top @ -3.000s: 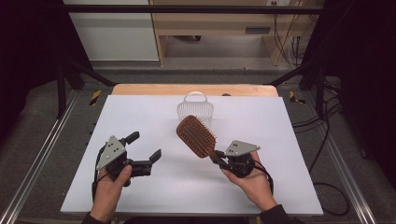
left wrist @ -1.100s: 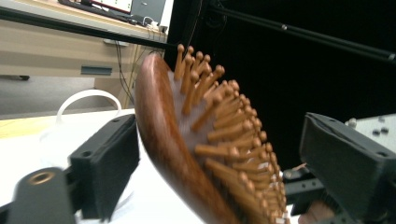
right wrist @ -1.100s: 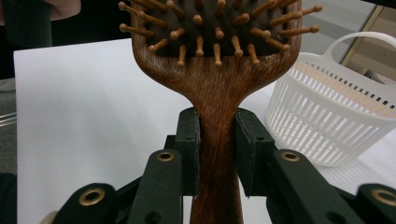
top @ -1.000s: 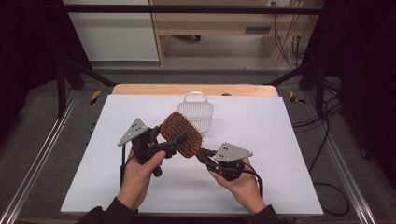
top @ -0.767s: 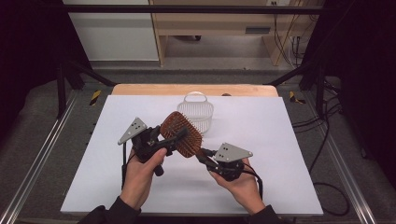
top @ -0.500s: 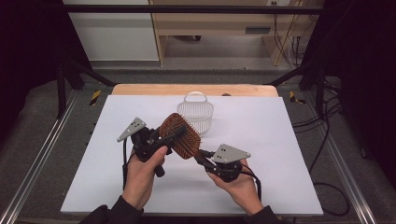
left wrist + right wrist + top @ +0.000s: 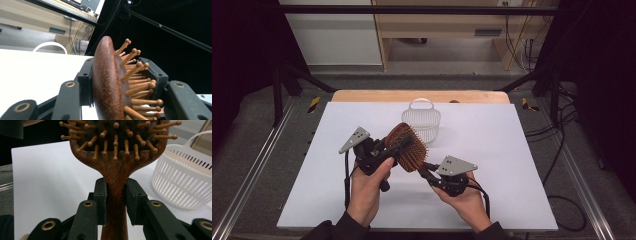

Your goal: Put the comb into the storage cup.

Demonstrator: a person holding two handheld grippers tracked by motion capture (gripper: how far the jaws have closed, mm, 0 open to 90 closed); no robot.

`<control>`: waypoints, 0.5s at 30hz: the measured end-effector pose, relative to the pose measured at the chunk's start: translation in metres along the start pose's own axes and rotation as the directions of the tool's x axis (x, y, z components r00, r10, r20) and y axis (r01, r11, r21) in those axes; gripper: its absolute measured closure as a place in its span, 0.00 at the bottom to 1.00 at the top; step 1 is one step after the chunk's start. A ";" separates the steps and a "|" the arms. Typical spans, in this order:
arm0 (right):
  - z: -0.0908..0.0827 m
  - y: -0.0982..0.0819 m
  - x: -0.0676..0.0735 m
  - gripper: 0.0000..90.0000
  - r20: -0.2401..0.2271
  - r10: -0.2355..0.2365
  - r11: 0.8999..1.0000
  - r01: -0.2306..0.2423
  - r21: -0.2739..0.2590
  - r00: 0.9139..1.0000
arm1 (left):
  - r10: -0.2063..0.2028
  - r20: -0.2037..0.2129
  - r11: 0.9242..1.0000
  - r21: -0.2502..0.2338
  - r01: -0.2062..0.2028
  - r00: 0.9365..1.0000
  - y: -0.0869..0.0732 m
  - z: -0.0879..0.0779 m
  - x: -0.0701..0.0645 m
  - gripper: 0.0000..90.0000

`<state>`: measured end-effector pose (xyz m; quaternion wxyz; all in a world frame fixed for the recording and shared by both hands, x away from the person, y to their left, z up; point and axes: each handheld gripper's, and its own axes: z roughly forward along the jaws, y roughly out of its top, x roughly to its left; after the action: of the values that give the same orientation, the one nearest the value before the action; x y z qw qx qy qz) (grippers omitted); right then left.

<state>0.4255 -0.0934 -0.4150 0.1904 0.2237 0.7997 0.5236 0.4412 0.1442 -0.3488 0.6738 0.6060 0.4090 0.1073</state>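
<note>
A brown wooden hairbrush point(image 7: 408, 150) with peg bristles hangs above the white table point(image 7: 512, 150). My right gripper point(image 7: 425, 171) is shut on its handle point(image 7: 116, 202), just below the head. My left gripper point(image 7: 393, 146) comes in from the left with its jaws around the brush head point(image 7: 106, 82). Its jaws have just been closing. One pad lies on the smooth back, and the other pad point(image 7: 152, 75) meets the bristle tips. A white slatted basket point(image 7: 424, 120) stands just behind the brush.
The basket point(image 7: 182, 177) sits close to the right of the brush in the right gripper view, and its handle point(image 7: 50, 46) arches up in the left gripper view. Black frame rails run along both table sides. A wooden strip edges the far side.
Since three seconds ago the left hand has come from the table's left to the brush, and the brush has shifted left. Over the last second the left jaws narrowed onto the brush head.
</note>
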 end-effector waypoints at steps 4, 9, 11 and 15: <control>0.000 0.000 0.000 0.80 -0.004 0.007 1.000 -0.007 -0.004 1.000 | 0.004 -0.004 1.000 0.000 -0.004 1.000 0.001 0.001 -0.002 0.57; 0.000 -0.001 -0.002 0.80 -0.015 0.021 1.000 -0.021 -0.008 1.000 | 0.008 -0.001 1.000 0.007 -0.008 1.000 0.002 0.003 -0.003 0.57; 0.001 -0.001 -0.003 0.79 -0.020 0.032 0.999 -0.032 -0.012 0.999 | 0.019 0.000 1.000 0.008 -0.019 1.000 0.002 0.003 -0.005 0.57; 0.000 -0.002 -0.004 0.78 -0.022 0.041 0.999 -0.041 -0.017 0.999 | 0.034 -0.001 0.999 0.013 -0.034 0.999 0.003 0.004 -0.006 0.57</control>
<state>0.4282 -0.0958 -0.4162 0.1729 0.2325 0.7924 0.5369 0.4407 0.1379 -0.3440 0.6678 0.6170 0.3996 0.1164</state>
